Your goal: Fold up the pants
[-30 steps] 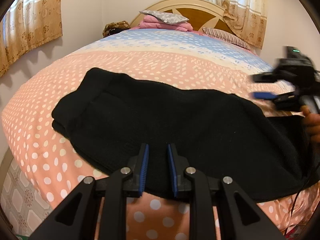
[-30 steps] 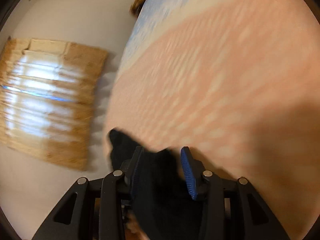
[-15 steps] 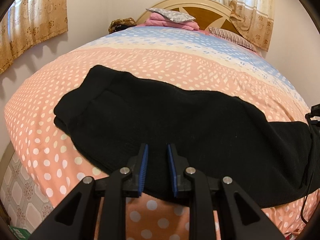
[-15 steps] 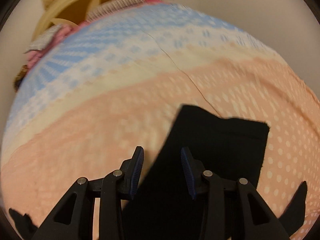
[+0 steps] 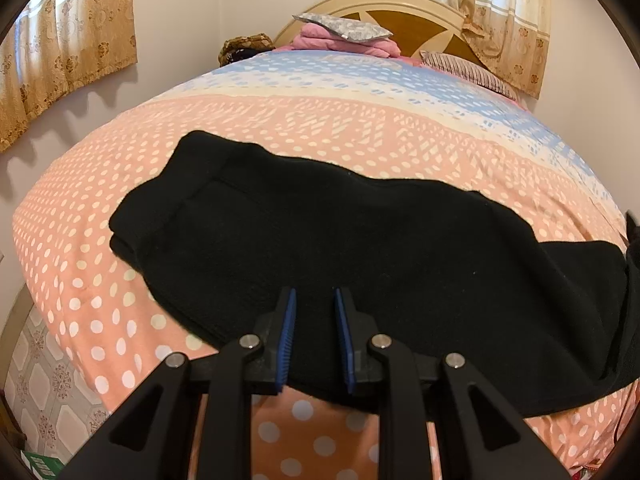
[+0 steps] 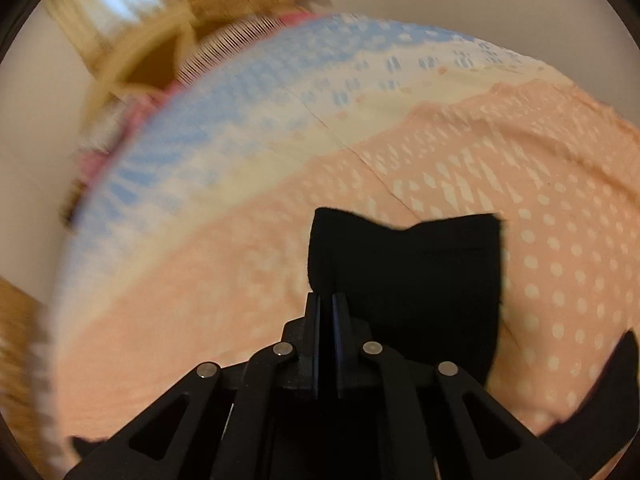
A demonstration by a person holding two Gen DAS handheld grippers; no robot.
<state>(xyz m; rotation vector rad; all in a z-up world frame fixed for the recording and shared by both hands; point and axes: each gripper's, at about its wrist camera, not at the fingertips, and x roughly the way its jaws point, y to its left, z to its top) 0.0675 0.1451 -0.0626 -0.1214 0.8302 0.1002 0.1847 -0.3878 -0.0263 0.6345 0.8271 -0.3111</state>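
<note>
Black pants (image 5: 360, 248) lie across the bed, waistband at the left, legs running off to the right. My left gripper (image 5: 315, 312) is open, its blue pads over the near edge of the pants. In the right wrist view my right gripper (image 6: 327, 304) is shut on the left edge of the pants' leg end (image 6: 420, 272), whose cuff curls up a little off the bedspread.
The bed has a pink, cream and blue dotted bedspread (image 5: 320, 120). A wooden headboard (image 5: 404, 20), pillows and folded pink laundry (image 5: 340, 38) are at the far end. Curtains (image 5: 60, 40) hang on the walls. Tiled floor (image 5: 36, 392) shows at the lower left.
My right gripper has closed on the leg end of the pants; it was open half a second ago. My left gripper has stayed open over the near edge.
</note>
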